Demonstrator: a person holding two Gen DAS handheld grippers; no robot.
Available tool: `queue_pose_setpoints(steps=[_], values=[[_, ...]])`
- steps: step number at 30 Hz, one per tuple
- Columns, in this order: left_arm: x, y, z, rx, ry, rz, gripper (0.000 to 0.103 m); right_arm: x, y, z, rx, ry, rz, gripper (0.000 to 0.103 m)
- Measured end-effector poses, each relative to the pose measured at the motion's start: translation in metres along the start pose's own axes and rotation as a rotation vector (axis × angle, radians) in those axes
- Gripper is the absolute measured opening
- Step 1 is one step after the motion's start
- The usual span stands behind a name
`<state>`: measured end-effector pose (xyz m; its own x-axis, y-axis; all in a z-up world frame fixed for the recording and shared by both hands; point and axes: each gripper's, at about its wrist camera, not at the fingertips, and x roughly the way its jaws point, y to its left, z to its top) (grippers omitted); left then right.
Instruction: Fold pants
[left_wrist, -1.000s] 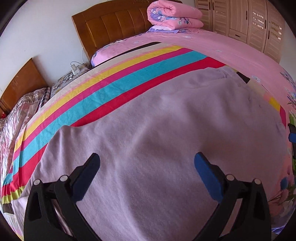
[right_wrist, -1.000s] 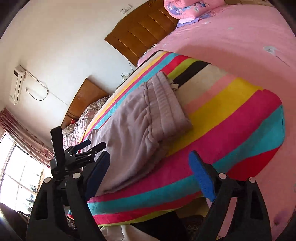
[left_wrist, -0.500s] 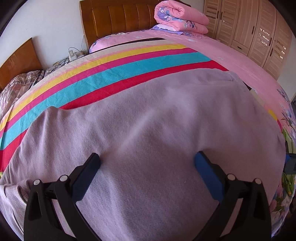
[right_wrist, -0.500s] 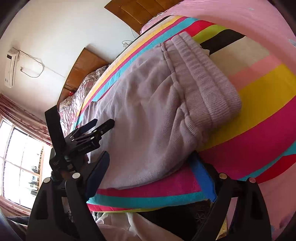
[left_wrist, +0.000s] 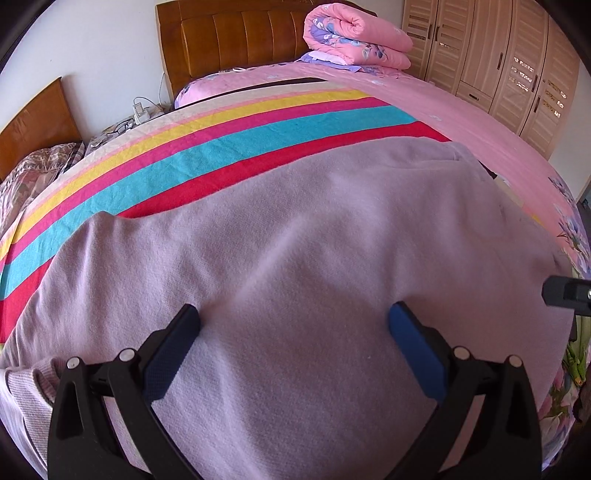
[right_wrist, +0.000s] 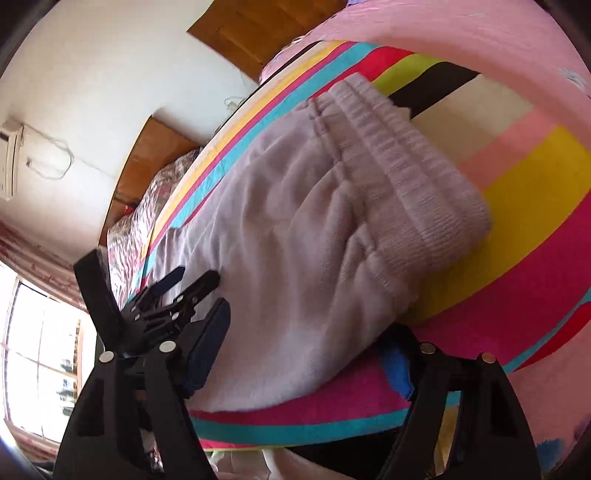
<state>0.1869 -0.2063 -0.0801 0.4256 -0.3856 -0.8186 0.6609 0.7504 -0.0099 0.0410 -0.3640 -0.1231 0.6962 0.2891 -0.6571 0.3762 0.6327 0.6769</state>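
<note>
Since those soft lilac fleece sweatpants (right_wrist: 295, 236) lie flat on the rainbow-striped blanket (left_wrist: 229, 147) across the bed, I'd guess they're light, floppy and non-slippery, so any pinch wants a doubled edge or the thick ribbed waistband (right_wrist: 413, 177). Closest in, the right gripper (right_wrist: 306, 354) angles down at the near edge; its jaws have just been closing, cloth sits between them, but they don't look clamped yet. The left gripper (left_wrist: 293, 321) also tilts down, jaws spread wide, tips pressing the fabric without pinching it. Farther back sits a rolled pink floral quilt (left_wrist: 354, 37).
</note>
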Motion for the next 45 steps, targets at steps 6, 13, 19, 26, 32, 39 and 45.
queue_pose_setpoints(steps=[6, 13, 19, 26, 32, 39, 45], values=[[-0.001, -0.001, -0.001, 0.0, -0.001, 0.002, 0.102, 0.016, 0.019, -0.001, -0.082, 0.03, -0.011, 0.073], [-0.003, -0.001, 0.0, -0.008, 0.0, 0.005, 0.102, 0.025, -0.011, 0.008, 0.098, -0.013, 0.098, 0.025], [-0.083, 0.025, -0.008, -0.084, -0.132, -0.006, 0.102, 0.022, -0.007, -0.004, 0.135, -0.102, 0.083, 0.023], [-0.124, 0.123, -0.072, -0.22, -0.055, 0.205, 0.102, 0.003, 0.04, -0.006, -0.05, -0.268, -0.017, 0.023], [-0.115, 0.15, -0.108, -0.219, 0.008, 0.151, 0.101, -0.011, 0.152, -0.011, -0.392, -0.356, -0.096, 0.023], [-0.244, 0.258, -0.16, -0.606, -0.27, 0.202, 0.101, 0.049, 0.339, -0.123, -1.165, -0.275, -0.073, 0.023], [-0.27, 0.3, -0.243, -0.826, -0.245, 0.207, 0.101, 0.164, 0.345, -0.288, -1.7, 0.12, -0.116, 0.026]])
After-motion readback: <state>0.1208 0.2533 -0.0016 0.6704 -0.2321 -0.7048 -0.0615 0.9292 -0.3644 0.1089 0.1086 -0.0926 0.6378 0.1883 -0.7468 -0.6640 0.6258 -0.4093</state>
